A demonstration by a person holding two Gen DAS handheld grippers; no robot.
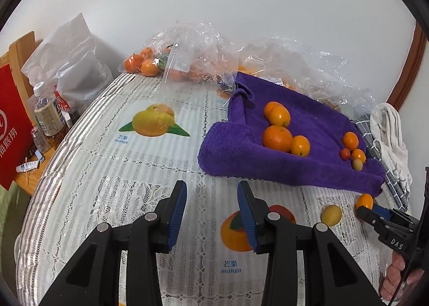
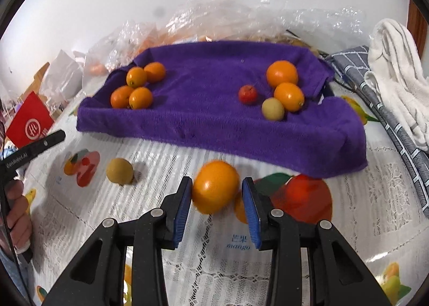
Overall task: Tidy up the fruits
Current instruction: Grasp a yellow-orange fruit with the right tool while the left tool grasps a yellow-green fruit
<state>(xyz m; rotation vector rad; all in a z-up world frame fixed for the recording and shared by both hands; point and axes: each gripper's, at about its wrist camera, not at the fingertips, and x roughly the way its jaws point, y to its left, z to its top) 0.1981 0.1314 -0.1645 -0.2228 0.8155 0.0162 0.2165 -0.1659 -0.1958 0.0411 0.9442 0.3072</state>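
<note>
A purple towel (image 1: 295,169) (image 2: 214,128) lies on the lace tablecloth. It carries several oranges (image 2: 136,86) on its left, and on its right an orange (image 2: 281,73), a kumquat (image 2: 289,96), a small red fruit (image 2: 248,94) and a pale yellow one (image 2: 273,109). My right gripper (image 2: 217,182) (image 1: 368,210) is open around a loose orange fruit (image 2: 214,190) (image 1: 364,200) lying by the towel's front edge. That fruit sits between the fingertips with a sliver of gap at the right pad. A yellow-brown fruit (image 2: 119,171) (image 1: 331,214) rests on the cloth nearby. My left gripper (image 1: 212,188) is open and empty.
Clear plastic bags (image 1: 187,59) with more oranges line the back by the wall. A white cloth (image 2: 396,69) and a grey checked cloth (image 2: 402,134) lie to the right. Left of the table's edge stand a red box (image 1: 10,128) and bottles (image 1: 48,115). A person's hand (image 2: 18,214) holds the left gripper's handle.
</note>
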